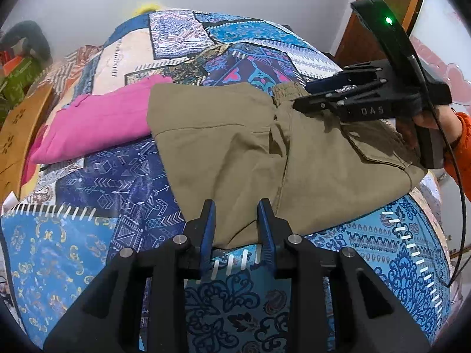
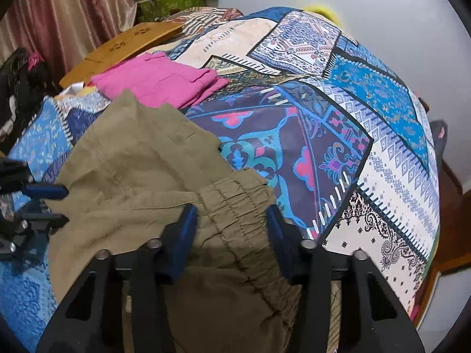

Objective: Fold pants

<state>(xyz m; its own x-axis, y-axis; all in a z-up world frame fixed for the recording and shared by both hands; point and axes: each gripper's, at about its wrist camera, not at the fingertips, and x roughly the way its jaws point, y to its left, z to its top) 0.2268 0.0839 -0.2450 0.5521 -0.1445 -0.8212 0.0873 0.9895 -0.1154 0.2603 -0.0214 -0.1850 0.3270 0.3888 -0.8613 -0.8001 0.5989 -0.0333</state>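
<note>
The khaki pants [image 1: 235, 153] lay partly folded on a bed covered with a blue patchwork bedspread [image 1: 88, 235], their elastic waistband [image 2: 241, 206] bunched at the right-hand end and a flapped cargo pocket [image 1: 379, 147] facing up near that end. Just beside them, toward the far left, sat a folded pink garment [image 1: 97, 120], its edge touching or slightly tucked under the khaki cloth. The left tool [image 1: 237, 223] hung at the near edge of the pants with its blue-padded fingers [image 1: 266, 226] parted and nothing between them but the fabric edge below; it was released. The right tool [image 2: 232, 229] stood over the gathered waistband, its fingers spread wide on either side of the elastic and gripping nothing, so it too was released. In the left wrist view the right tool [image 1: 300, 104] appeared from the side, held by a hand [image 1: 424, 117] in an orange sleeve, its tips hovering close above the waistband. A wooden board [image 2: 123, 47] lay at the far left edge of the bed, and a pinkish curtain [image 2: 73, 8] hung behind it.
</note>
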